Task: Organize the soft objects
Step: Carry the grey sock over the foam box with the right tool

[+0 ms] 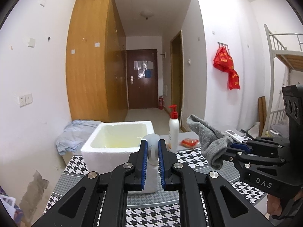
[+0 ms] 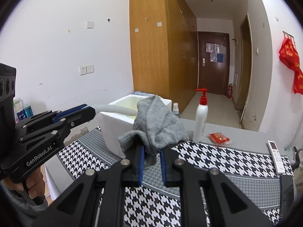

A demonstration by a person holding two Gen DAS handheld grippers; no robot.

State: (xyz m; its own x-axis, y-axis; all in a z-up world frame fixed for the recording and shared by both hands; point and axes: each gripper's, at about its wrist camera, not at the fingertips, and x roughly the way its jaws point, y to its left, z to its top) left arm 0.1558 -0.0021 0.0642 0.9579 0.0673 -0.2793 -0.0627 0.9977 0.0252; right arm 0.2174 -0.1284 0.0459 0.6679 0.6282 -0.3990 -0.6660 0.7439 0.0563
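My right gripper (image 2: 151,152) is shut on a grey sock (image 2: 157,124), holding it in the air to the right of the white foam box (image 2: 111,126). The sock (image 1: 210,140) hangs bunched from that gripper (image 1: 230,144) in the left wrist view. My left gripper (image 1: 153,151) is shut on a pale light-grey sock (image 1: 151,141) that sticks up between its fingers, in front of the foam box (image 1: 106,154). In the right wrist view that pale sock (image 2: 115,108) reaches from the left gripper (image 2: 89,107) over the box opening.
A white pump bottle with a red top (image 2: 200,117), a small spray bottle (image 2: 175,108), a red packet (image 2: 218,138) and a remote (image 2: 275,156) lie on the houndstooth cloth (image 2: 217,160). A crumpled blue cloth (image 1: 73,134) lies behind the box by the wall.
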